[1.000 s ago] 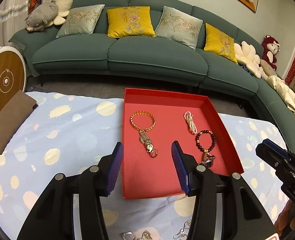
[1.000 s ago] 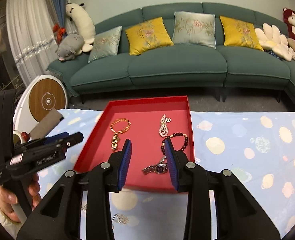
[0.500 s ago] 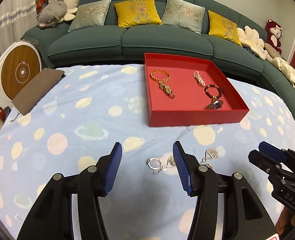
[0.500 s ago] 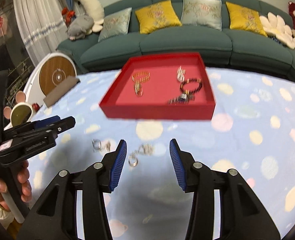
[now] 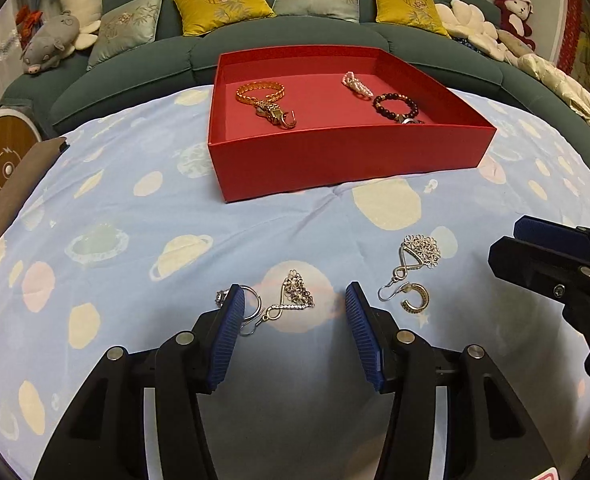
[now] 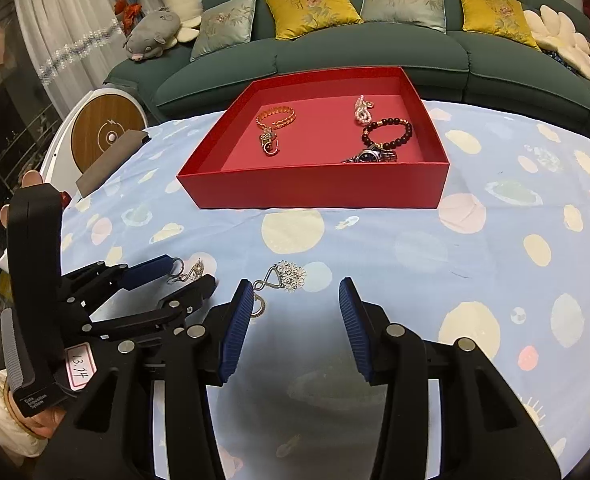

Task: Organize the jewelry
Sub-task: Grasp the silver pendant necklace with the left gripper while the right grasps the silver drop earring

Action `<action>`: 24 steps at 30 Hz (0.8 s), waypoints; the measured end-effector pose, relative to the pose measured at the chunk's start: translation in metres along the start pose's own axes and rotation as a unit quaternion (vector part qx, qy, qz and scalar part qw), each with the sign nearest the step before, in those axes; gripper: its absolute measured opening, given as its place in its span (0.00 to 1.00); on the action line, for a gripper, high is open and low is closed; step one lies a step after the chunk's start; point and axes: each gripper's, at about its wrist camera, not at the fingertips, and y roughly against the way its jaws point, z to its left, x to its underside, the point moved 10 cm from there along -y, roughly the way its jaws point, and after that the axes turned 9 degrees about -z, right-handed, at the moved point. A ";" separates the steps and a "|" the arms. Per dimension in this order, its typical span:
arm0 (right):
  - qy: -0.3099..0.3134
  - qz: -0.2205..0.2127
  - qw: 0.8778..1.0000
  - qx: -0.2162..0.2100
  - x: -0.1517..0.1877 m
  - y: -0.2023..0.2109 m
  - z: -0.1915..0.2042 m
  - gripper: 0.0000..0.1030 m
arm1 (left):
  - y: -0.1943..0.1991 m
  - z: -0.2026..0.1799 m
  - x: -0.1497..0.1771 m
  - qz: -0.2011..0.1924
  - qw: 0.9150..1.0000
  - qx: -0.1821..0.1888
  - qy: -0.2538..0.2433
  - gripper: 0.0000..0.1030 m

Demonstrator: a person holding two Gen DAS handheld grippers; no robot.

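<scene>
Two hand-held tools hover low over a planet-print surface (image 5: 107, 208) where the last loose earrings wait to join the red tray (image 5: 347, 156) beyond them. At far left, a small silver hoop (image 5: 251, 300) lies partly tucked behind the inner face of the left tool's (image 5: 293, 304) left finger; that tool is spread wide and pinching nothing. Between its fingers rests a silver flower-drop earring (image 5: 295, 298). Closing from here could snag hoop and drop together, or nudge the hoop aside, since the two lie touching or nearly so. Further right, a second flower-drop earring (image 5: 417, 254) and a dark half-hoop (image 5: 415, 300) sit just beside each other, their hooks close enough to tangle if one is lifted. The right tool (image 6: 295, 300), likewise spread and empty, has the half-hoop against its left finger in its own view, so a squeeze may miss the thin wire or flick it across the cloth. The soft cover is creased and could be pinched along with an earring. In the tray, a gold chain bracelet (image 5: 261, 94), pearl strand (image 5: 355, 82) and dark bead bracelet (image 5: 395, 104) already lie apart.
</scene>
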 end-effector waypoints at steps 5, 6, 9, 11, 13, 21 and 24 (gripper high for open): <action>0.002 0.006 1.000 -0.004 0.003 -0.004 0.001 0.42 | -0.001 0.003 -0.001 -0.004 1.000 -0.007 -0.001 0.14; 0.001 0.006 1.000 -0.005 0.003 -0.005 0.001 0.42 | -0.001 0.005 0.000 -0.004 1.000 -0.007 0.001 0.14; 0.004 0.009 1.000 -0.009 0.004 -0.008 0.005 0.42 | 0.004 0.011 0.001 -0.004 1.000 -0.005 0.014 0.14; 0.008 0.012 1.000 -0.012 0.006 -0.012 0.009 0.42 | 0.009 0.015 0.000 -0.007 1.000 -0.002 0.021 0.14; 0.014 0.015 1.000 -0.015 0.007 -0.018 0.014 0.42 | 0.015 0.020 -0.003 -0.013 0.999 -0.001 0.029 0.14; 0.024 0.027 0.999 0.001 0.011 -0.049 0.014 0.42 | 0.031 0.044 -0.012 -0.027 0.998 -0.001 0.059 0.14; 0.040 0.027 0.999 0.007 0.013 -0.055 0.019 0.43 | 0.031 0.049 -0.012 -0.025 0.997 0.004 0.068 0.14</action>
